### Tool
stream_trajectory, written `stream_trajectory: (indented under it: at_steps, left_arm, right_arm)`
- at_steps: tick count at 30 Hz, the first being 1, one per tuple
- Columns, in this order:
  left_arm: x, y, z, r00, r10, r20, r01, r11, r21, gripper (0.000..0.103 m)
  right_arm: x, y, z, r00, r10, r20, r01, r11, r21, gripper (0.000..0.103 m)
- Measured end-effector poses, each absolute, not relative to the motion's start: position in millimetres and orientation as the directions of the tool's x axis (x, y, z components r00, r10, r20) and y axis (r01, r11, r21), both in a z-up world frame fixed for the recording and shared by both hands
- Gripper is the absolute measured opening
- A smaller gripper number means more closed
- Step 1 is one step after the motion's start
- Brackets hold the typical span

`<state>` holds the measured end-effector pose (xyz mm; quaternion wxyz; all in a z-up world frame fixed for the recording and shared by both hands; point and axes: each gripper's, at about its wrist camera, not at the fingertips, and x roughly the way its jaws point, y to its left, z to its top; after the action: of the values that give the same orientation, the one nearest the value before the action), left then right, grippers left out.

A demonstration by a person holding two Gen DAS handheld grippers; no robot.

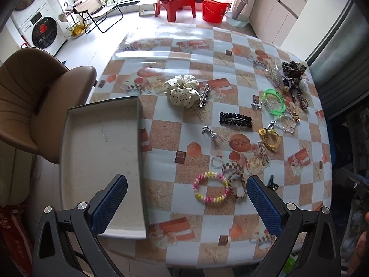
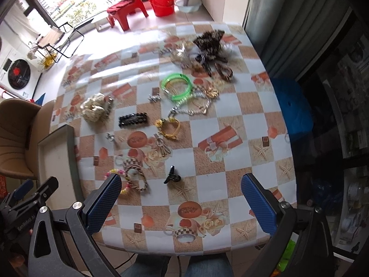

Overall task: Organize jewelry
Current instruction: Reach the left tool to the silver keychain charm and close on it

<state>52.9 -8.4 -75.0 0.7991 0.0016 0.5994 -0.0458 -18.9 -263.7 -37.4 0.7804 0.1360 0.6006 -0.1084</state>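
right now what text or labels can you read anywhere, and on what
"GenRobot.AI": white print on the black body of the left gripper, seen in the right wrist view.
Printed medallion on the tablecloth: lettering too blurred to read.
White tray: faint marks on its floor, not legible.
Washing machine: panel too small to read.

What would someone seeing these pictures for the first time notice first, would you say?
Probably the neon green bangles, glowing amid the tangle of jewelry toward the far right of the checked tablecloth. Next, the cream polka-dot scrunchie near the table's middle, and the pale tray at the left edge with nothing visible inside. Both tools, left tool and right tool, hang open over the near edge.
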Motion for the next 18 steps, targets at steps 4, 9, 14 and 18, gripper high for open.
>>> stream_trajectory:
  at_steps: [4, 9, 14, 18]
  left_arm:
    - [70, -18, -99, 0.273, -0.069, -0.96, 0.08, 0.996, -0.049, 0.103]
    - [95, -31, -132, 0.276, -0.058, -0.959, 0.089, 0.995, -0.034, 0.103]
    - [117, -43, -165, 0.276, -0.058, -0.959, 0.093, 0.995, -0.034, 0.103]
    - [132, -52, -186, 0.283, -0.057, -0.957, 0.095, 0.995, -0.031, 0.098]
  right_arm:
    - [4, -272, -67, 0.222, 0.021, -0.975, 0.335, 0.937, 0.097, 0.103]
    - [26, -277, -107, 0.195, 0.06, -0.979, 0.331, 0.936, 0.123, 0.103]
    - [48, -282, -141, 0.184, 0.077, -0.98, 0.327, 0.935, 0.135, 0.103]
    - [66, -283, -163, 0.189, 0.102, -0.977, 0.315, 0.936, 0.158, 0.097]
